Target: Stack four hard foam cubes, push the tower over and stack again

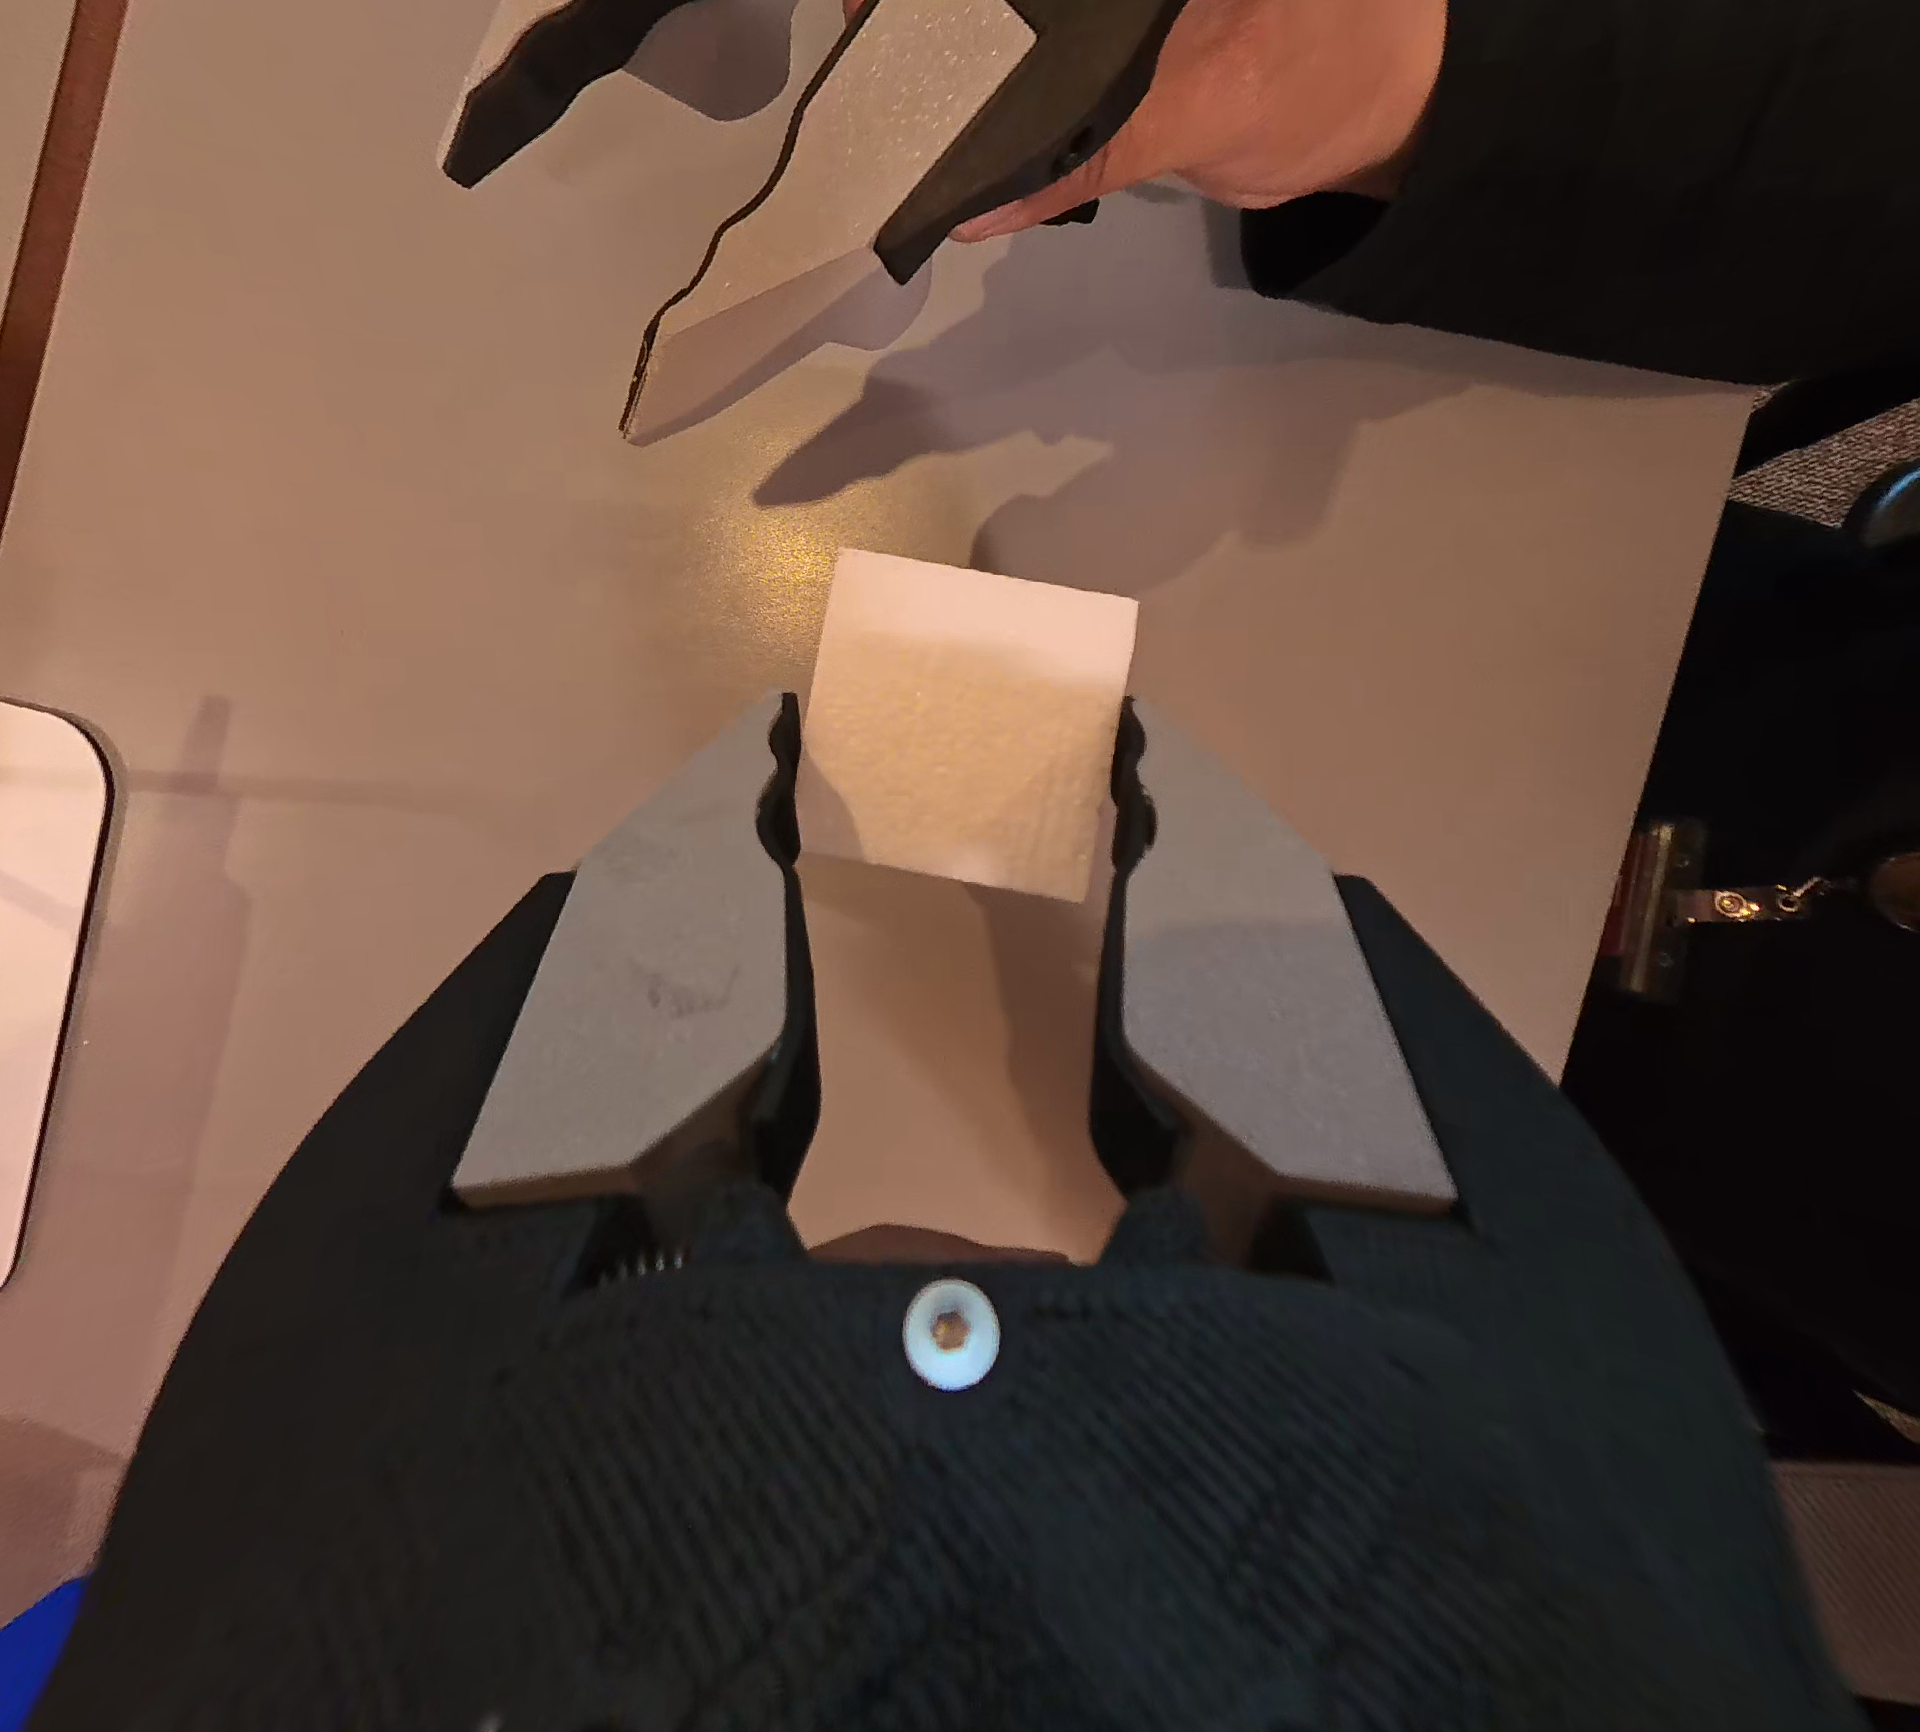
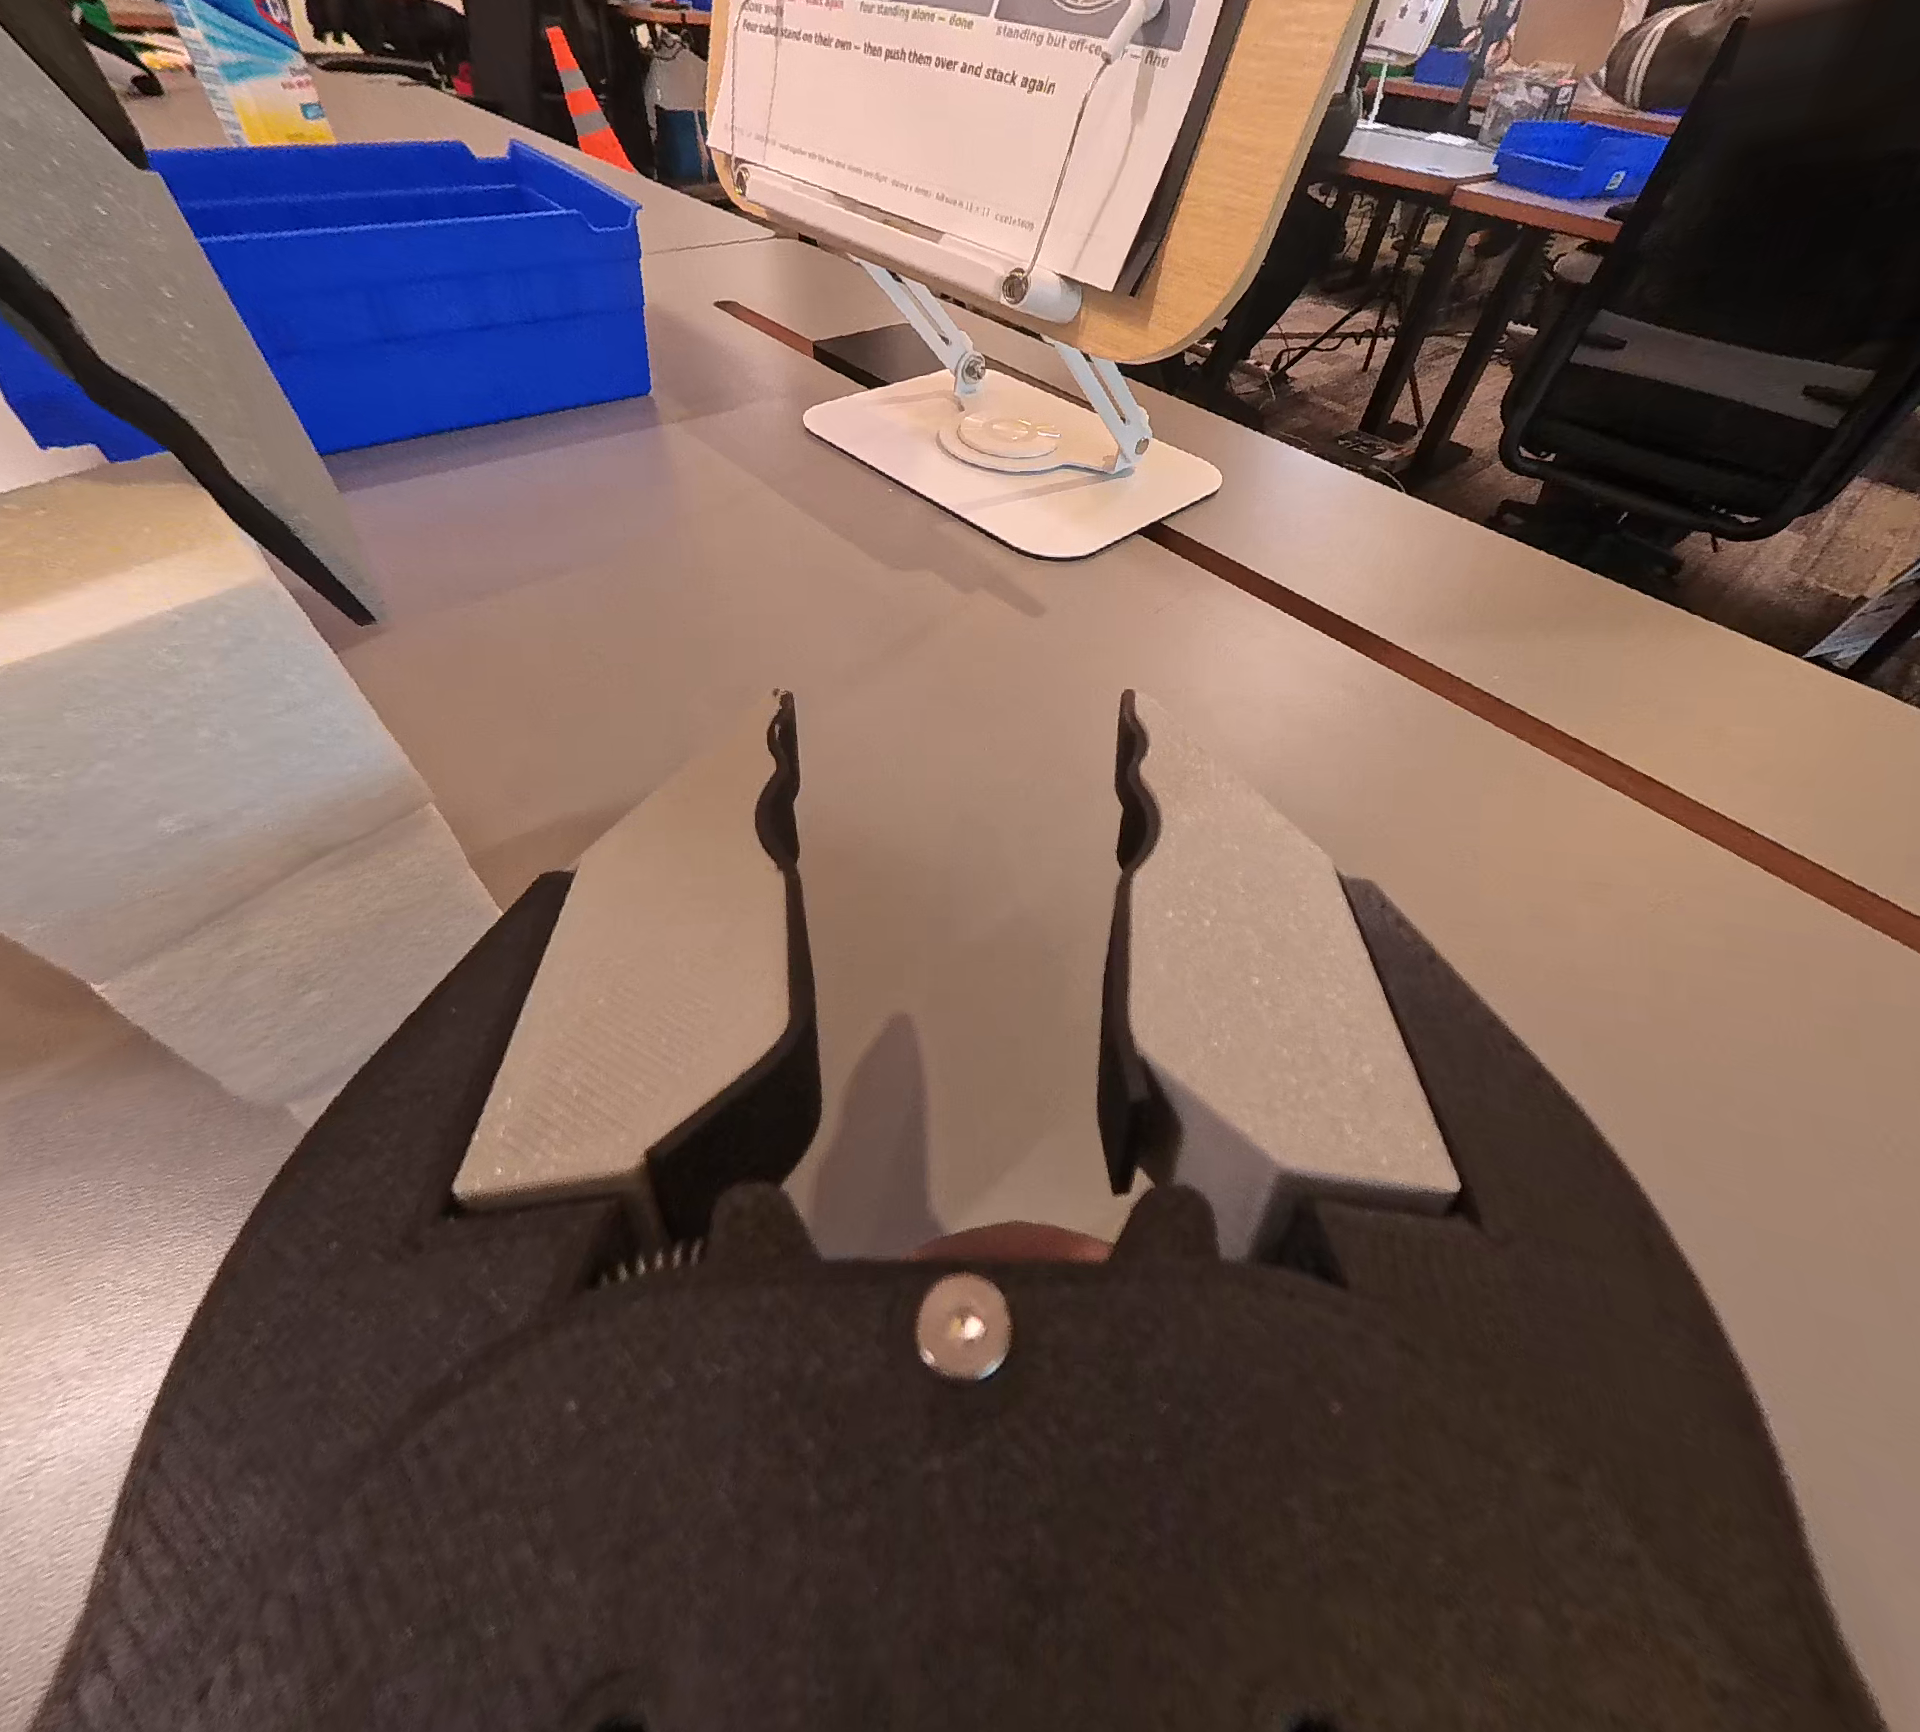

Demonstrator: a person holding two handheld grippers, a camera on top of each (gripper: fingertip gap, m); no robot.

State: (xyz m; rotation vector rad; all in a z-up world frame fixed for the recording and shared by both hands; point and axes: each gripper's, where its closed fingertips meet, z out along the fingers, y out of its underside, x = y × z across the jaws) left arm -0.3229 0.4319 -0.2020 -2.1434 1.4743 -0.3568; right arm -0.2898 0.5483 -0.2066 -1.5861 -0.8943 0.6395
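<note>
Gripping a white foam cube (image 1: pixel 961 726), the left claw (image 1: pixel 956 716) hovers above the desk (image 1: pixel 364 539).
Right claw (image 2: pixel 954 716) waits apart and empty, just right of the tower.

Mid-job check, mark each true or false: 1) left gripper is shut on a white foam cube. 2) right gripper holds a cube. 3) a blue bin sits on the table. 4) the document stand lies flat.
1) True: the left gripper is shut on the white foam cube.
2) False: the right gripper is open and empty.
3) True: the blue bin sits on the table.
4) False: the document stand is propped up, tilted on its base.
</note>
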